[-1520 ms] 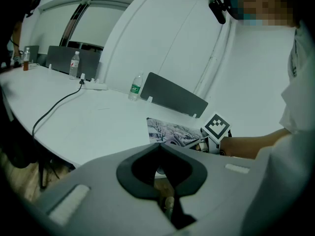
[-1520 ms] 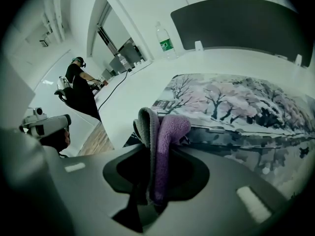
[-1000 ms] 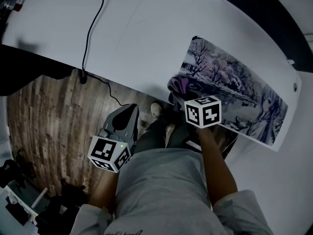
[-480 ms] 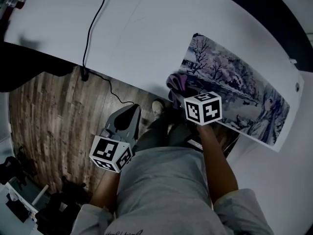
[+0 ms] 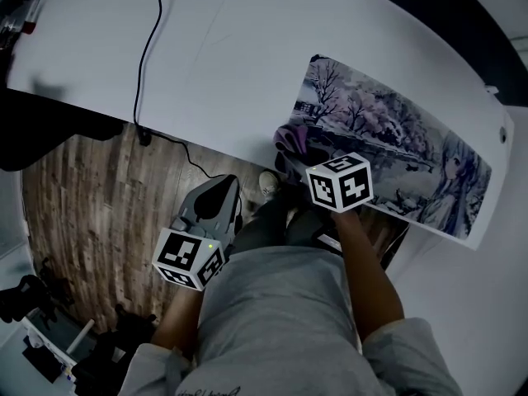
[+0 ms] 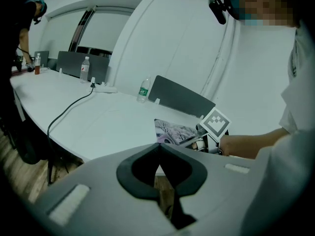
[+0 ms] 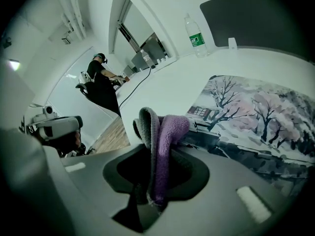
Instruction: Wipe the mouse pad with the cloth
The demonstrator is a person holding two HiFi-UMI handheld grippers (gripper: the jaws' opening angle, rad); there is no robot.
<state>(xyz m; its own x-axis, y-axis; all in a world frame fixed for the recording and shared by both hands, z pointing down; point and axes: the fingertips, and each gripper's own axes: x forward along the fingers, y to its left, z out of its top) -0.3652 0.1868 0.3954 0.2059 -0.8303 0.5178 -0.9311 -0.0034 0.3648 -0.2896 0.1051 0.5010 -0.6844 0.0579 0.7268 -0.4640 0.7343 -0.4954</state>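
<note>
Mouse pad (image 5: 396, 151) lies at the near edge of the white desk (image 5: 247, 64), its print showing bare wintry trees, a house and a drawn figure at the right end. The grey-and-purple cloth (image 5: 294, 139) sits at the pad's near left corner, folded and pinched in the right tongs (image 7: 156, 156), which are clamped tight on it. Change over the last second is slight: cloth and right tongs keep the same spot against that corner, and only the whole view slides a little. Judgement: no stroke is travelling yet, so nearly the whole length of the pad remains to be wiped. Left tongs (image 6: 158, 149) are closed on nothing, held low over the wooden floor (image 5: 82, 196), off the desk and well apart from the pad. Writing: none legible on the pad. The bottle (image 7: 195, 36) at the far edge carries a green label, too small to read. A black cable (image 5: 147, 64) crosses the desk on the left.
</note>
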